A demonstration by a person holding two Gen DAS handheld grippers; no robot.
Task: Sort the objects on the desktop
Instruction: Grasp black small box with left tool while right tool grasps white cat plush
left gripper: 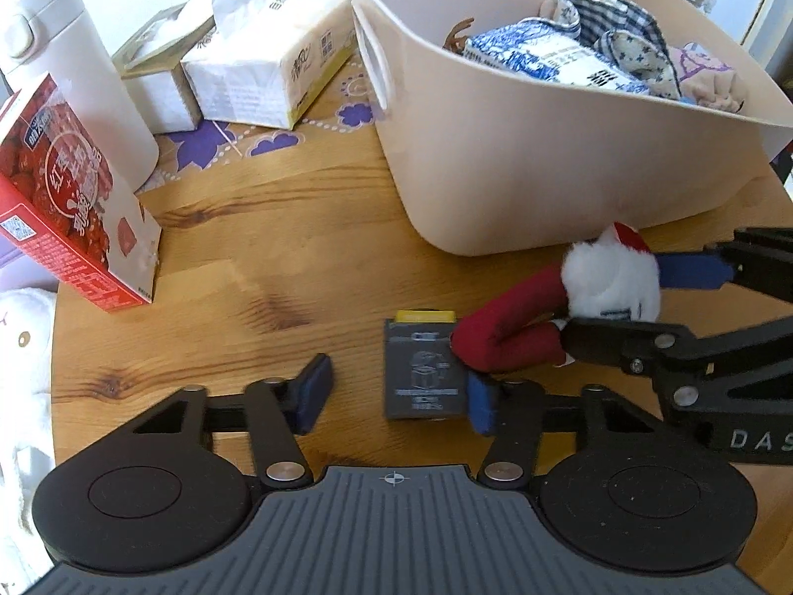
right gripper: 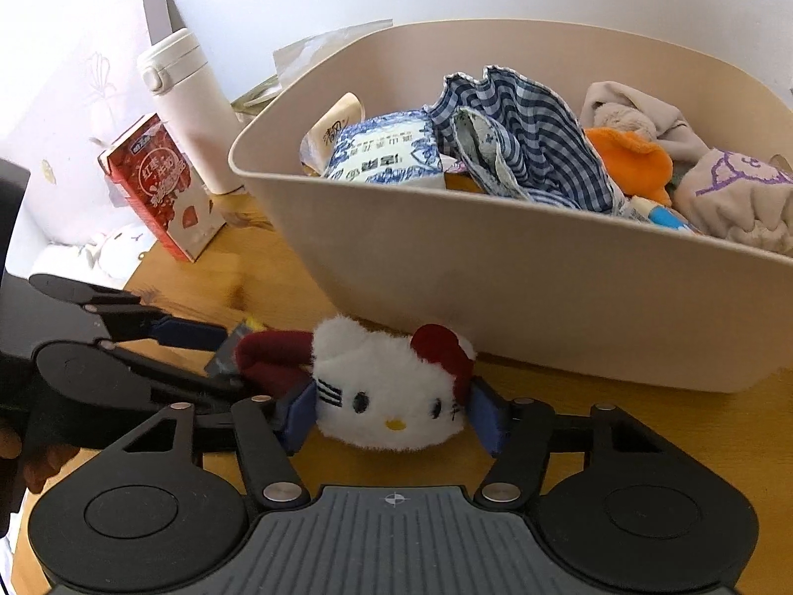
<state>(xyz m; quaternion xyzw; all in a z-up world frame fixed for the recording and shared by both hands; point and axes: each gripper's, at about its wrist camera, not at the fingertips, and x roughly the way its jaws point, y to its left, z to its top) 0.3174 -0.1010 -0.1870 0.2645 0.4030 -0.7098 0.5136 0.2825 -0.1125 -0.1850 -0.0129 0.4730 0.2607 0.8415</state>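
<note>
While our right gripper [right gripper: 391, 419] clamps the white cat plush [right gripper: 389, 386] on the wooden table [left gripper: 297, 248] before the beige bin [right gripper: 495, 287], our left gripper [left gripper: 396, 391] straddles a small dark packet [left gripper: 424, 372]. Only its right pad touches the packet; the left pad stands apart.

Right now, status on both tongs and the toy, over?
Right tongs clamped on plush cat head. Left tongs open, one pad touching dark packet. Toy's red band overlaps packet. Bin close behind.
</note>
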